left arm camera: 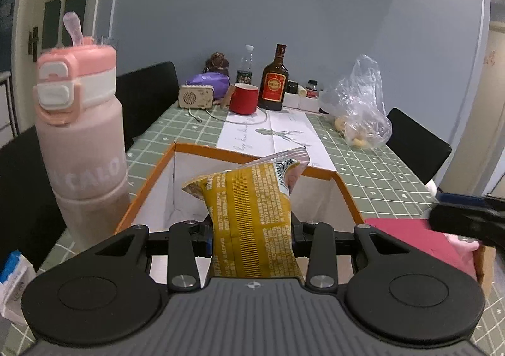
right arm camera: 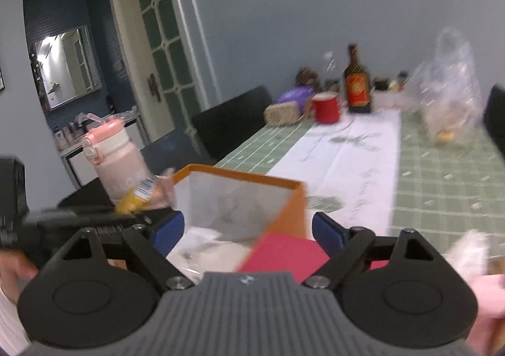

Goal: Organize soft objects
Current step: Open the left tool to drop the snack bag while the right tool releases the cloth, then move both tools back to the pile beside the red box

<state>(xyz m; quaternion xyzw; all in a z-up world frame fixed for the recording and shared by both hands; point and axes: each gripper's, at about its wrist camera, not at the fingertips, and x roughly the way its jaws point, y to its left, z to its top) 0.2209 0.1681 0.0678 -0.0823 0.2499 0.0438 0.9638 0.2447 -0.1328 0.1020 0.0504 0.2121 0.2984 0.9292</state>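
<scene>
My left gripper (left arm camera: pixel 251 229) is shut on a yellow snack packet (left arm camera: pixel 249 207) and holds it upright over the near edge of an orange-rimmed box (left arm camera: pixel 151 185) with white inner walls. The right wrist view shows the same packet (right arm camera: pixel 139 195) left of the box (right arm camera: pixel 240 177). My right gripper (right arm camera: pixel 247 229) stands open at the box's near right corner, blue pads (right arm camera: pixel 328 231) wide apart and gripping nothing. A magenta cloth (right arm camera: pixel 284 255) lies just under it, beside the box. White crumpled material lies inside the box. Something pale pink and fluffy (right arm camera: pixel 470 252) shows at the right, blurred.
A tall pink bottle (left arm camera: pixel 85 141) stands close to the left of the box. At the far end of the green checked table are a red mug (left arm camera: pixel 243 98), a brown bottle (left arm camera: pixel 274 81), a small beige speaker (left arm camera: pixel 195 96) and a clear plastic bag (left arm camera: pixel 363 109). Black chairs flank the table.
</scene>
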